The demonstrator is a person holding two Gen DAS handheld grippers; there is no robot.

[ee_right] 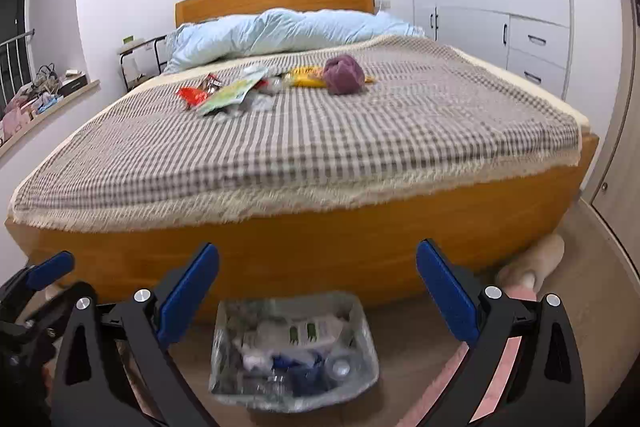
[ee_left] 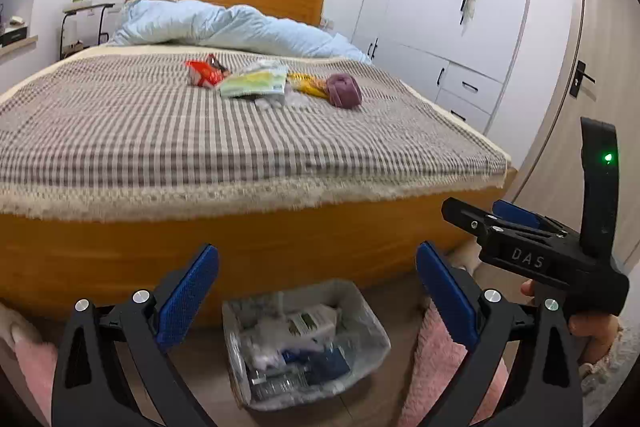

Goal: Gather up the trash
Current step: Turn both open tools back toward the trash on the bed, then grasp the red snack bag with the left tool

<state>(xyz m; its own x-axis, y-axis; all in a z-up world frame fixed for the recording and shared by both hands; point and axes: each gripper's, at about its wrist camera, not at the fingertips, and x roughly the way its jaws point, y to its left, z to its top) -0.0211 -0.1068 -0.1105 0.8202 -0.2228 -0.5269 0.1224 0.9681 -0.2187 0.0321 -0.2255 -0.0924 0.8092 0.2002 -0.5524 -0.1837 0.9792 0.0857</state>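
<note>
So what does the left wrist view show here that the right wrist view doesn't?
Only the left wrist view shows the right tongs from outside, with a green light, plus the door handle. Only the right wrist view shows the cluttered window ledge and railing. Both share the bed, the litter pile with a red wrapper, a purple ball, the lined trash bin on the floor, and open, empty tongs, the left tongs included.

Open air above lined bin point(ee_left: 304, 343)
</note>
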